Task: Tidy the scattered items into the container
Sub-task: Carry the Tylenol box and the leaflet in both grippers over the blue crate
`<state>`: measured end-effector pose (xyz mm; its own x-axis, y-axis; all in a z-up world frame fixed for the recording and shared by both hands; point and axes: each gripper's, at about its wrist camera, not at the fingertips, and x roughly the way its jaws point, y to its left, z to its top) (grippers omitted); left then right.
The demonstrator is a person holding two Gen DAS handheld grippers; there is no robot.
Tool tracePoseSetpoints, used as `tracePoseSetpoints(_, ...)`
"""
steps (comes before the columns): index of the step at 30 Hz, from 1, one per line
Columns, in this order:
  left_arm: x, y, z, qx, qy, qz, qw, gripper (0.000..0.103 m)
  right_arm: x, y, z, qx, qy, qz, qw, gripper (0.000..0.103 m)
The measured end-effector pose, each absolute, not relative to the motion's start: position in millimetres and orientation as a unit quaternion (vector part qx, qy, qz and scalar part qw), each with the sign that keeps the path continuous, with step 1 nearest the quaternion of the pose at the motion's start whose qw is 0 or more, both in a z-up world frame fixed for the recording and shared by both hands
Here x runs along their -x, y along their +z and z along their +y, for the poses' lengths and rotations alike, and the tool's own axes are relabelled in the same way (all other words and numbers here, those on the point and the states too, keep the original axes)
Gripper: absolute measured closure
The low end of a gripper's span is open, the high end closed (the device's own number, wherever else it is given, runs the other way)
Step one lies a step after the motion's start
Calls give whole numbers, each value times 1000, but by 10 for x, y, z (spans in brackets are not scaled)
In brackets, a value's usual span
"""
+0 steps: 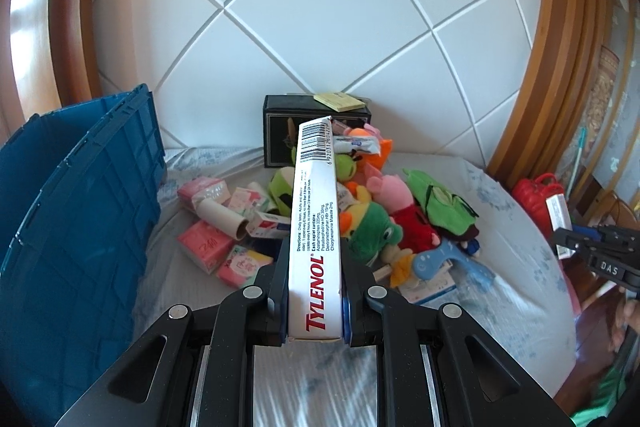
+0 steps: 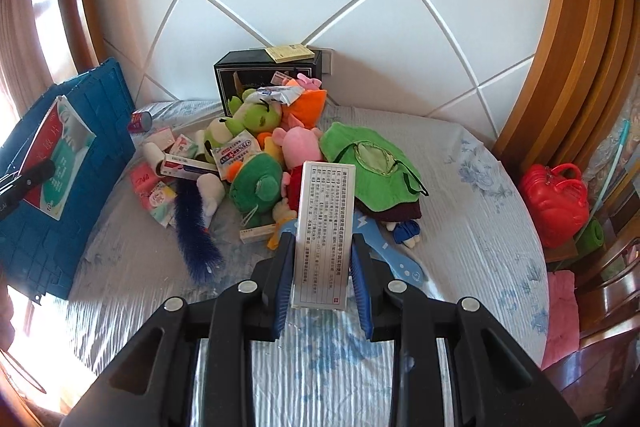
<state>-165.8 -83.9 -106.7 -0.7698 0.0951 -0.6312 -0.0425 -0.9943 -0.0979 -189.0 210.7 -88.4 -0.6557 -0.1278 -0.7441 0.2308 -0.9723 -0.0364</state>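
Note:
My left gripper [image 1: 315,263] is shut on a white Tylenol box [image 1: 316,227] and holds it above the bed, right of the blue crate [image 1: 76,211]. In the right wrist view that box [image 2: 60,155] shows over the blue crate [image 2: 100,131]. My right gripper [image 2: 323,259] is shut on a silver-white medicine box [image 2: 324,231] and holds it above the bed in front of the pile. The pile holds plush toys [image 2: 260,183], pink tissue packs [image 2: 142,181], small boxes [image 2: 234,153] and a blue brush [image 2: 196,239].
A black box [image 2: 256,75] with a yellow notepad [image 2: 290,53] stands at the headboard. A green cloth hat [image 2: 372,163] lies right of the toys. A red bag [image 2: 554,201] sits off the bed's right edge. A small can [image 2: 140,121] lies near the crate.

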Motion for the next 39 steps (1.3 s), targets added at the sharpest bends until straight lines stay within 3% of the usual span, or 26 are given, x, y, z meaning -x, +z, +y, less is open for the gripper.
tracePoseSetpoints(15, 1608, -633, -2054, 290, 954, -58, 45, 86, 1941, -521, 579, -365, -916, 95, 140, 76)
tracePoseSetpoints(39, 1064, -262, -4060, 246, 957, -119, -101, 85, 1893, -34, -2060, -303, -876, 184, 326, 76)
